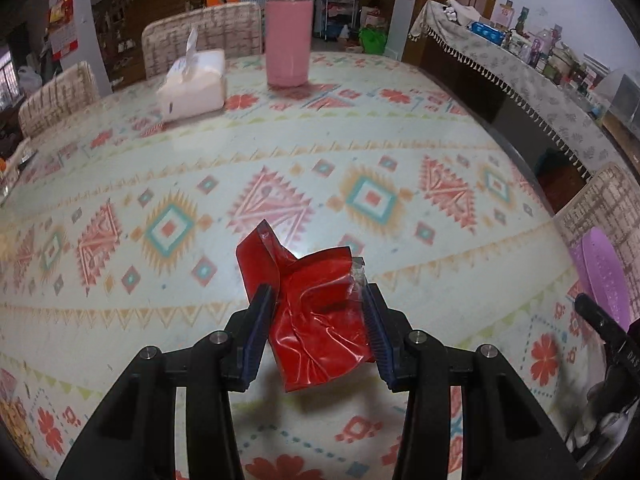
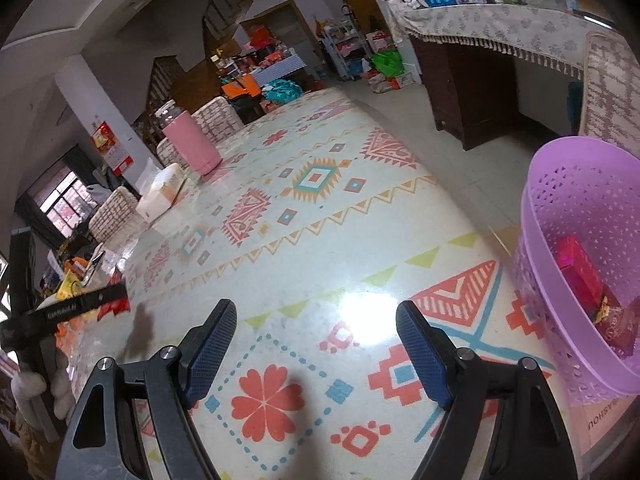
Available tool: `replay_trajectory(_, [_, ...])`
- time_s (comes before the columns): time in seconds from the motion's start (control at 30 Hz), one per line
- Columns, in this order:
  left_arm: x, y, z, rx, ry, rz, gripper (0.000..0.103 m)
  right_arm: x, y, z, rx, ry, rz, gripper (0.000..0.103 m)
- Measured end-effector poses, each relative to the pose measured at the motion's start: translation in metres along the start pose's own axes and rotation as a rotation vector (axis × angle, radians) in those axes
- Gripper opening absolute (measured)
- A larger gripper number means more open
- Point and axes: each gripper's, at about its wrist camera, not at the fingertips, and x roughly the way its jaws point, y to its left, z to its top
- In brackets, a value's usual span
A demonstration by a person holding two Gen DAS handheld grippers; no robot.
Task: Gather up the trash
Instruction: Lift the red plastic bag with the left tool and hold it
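A crumpled red plastic wrapper [image 1: 320,320] hangs above the patterned table [image 1: 280,152], pinched between the blue pads of my left gripper [image 1: 318,292], which is shut on it. In the right wrist view the same wrapper [image 2: 116,304] shows at the far left beside the left gripper's black body. My right gripper [image 2: 314,308] hovers open over the table with nothing between its fingers. To its right, at the table's edge, stands a purple perforated basket [image 2: 560,200] with red packaging [image 2: 580,276] inside. The basket [image 1: 604,276] also shows at the right edge of the left wrist view.
A pink bottle [image 1: 289,40] and a white tissue pack [image 1: 194,84] stand at the far side of the table. Upholstered chairs [image 1: 200,36] ring the table. A cloth-covered sideboard [image 1: 520,76] lies to the right. Snack packets [image 2: 68,284] lie at the table's left end.
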Motion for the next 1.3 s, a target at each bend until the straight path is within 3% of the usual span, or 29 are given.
replay_trajectory(0.4, [0.008,0.036,-0.012,-0.095,0.032,-0.161,0.047,0.000,-0.004,0.000,0.022,0.003,-0.067,0.086])
replay_trajectory(0.6, [0.015,0.028,-0.017,-0.059,0.041,-0.132,0.050,-0.001,-0.005,0.000,0.033,-0.006,-0.087,0.086])
replay_trajectory(0.73, [0.020,0.022,-0.019,-0.029,0.026,-0.075,0.051,-0.002,-0.006,0.000,0.038,-0.009,-0.094,0.086])
replay_trajectory(0.83, [0.014,0.020,-0.020,-0.018,0.010,-0.038,0.026,-0.003,-0.007,0.000,0.040,-0.011,-0.098,0.086])
replay_trajectory(0.87, [0.010,0.020,-0.020,-0.019,-0.002,-0.028,0.010,-0.003,-0.007,0.000,0.041,-0.012,-0.098,0.086])
replay_trajectory(0.9, [0.007,0.021,-0.020,-0.024,-0.013,-0.027,0.005,-0.003,-0.007,0.000,0.043,-0.013,-0.099,0.086])
replay_trajectory(1.03, [-0.002,0.026,-0.018,-0.039,-0.048,-0.050,0.002,-0.004,-0.008,0.000,0.048,-0.015,-0.100,0.086])
replay_trajectory(1.13, [-0.006,0.039,-0.013,-0.099,-0.065,-0.116,0.002,-0.006,-0.007,0.000,0.045,-0.020,-0.099,0.086])
replay_trajectory(1.17, [-0.006,0.045,-0.011,-0.125,-0.067,-0.130,0.003,-0.007,-0.008,0.000,0.045,-0.028,-0.100,0.086])
replay_trajectory(1.23, [-0.002,0.056,-0.010,-0.173,-0.059,-0.149,0.019,-0.009,-0.008,-0.001,0.048,-0.043,-0.097,0.086])
replay_trajectory(1.27, [0.000,0.059,-0.009,-0.188,-0.054,-0.154,0.042,-0.010,-0.010,-0.001,0.055,-0.050,-0.093,0.086])
replay_trajectory(1.3, [0.003,0.061,-0.010,-0.202,-0.053,-0.158,0.058,-0.011,-0.010,-0.001,0.062,-0.052,-0.088,0.086])
